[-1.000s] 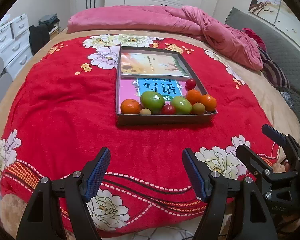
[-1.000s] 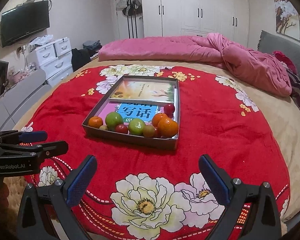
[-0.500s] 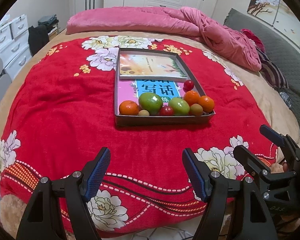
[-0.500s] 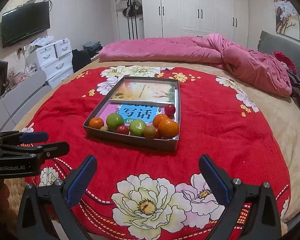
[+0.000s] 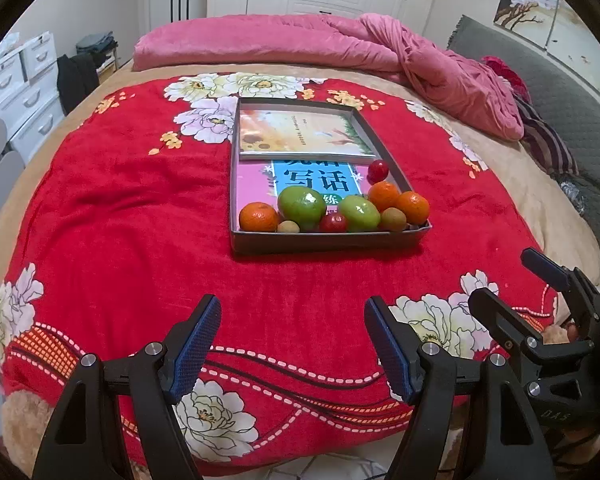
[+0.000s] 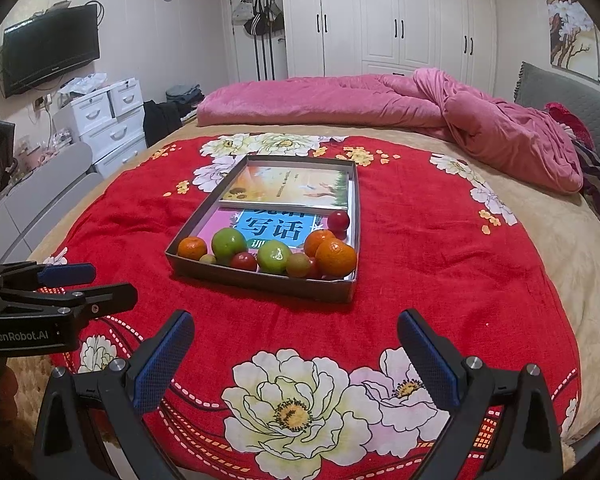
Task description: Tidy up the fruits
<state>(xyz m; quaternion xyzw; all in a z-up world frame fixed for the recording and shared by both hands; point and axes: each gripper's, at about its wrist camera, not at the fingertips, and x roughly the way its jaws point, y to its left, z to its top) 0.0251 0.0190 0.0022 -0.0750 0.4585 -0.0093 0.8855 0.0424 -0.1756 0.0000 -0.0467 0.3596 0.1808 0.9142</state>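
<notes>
A grey shallow box (image 5: 324, 241) (image 6: 260, 278) lies on the red flowered blanket. Along its near wall sit several fruits: oranges (image 5: 259, 217) (image 6: 335, 257), green apples (image 5: 302, 202) (image 6: 229, 241), small red fruits (image 5: 378, 171) (image 6: 338, 221) and small brownish fruits (image 5: 392, 218). Two books (image 5: 300, 132) (image 6: 288, 188) lie in the box behind them. My left gripper (image 5: 292, 344) is open and empty, near the blanket's front edge. My right gripper (image 6: 296, 356) is open and empty, also short of the box.
A pink duvet (image 6: 380, 100) is heaped at the far side of the bed. White drawers (image 6: 104, 120) and a grey seat stand left. A grey headboard (image 5: 560, 92) runs along the right. Each gripper shows at the edge of the other's view.
Both grippers have drifted slightly; the box sits a touch lower and nearer in the left view. Nothing was taken or let go.
</notes>
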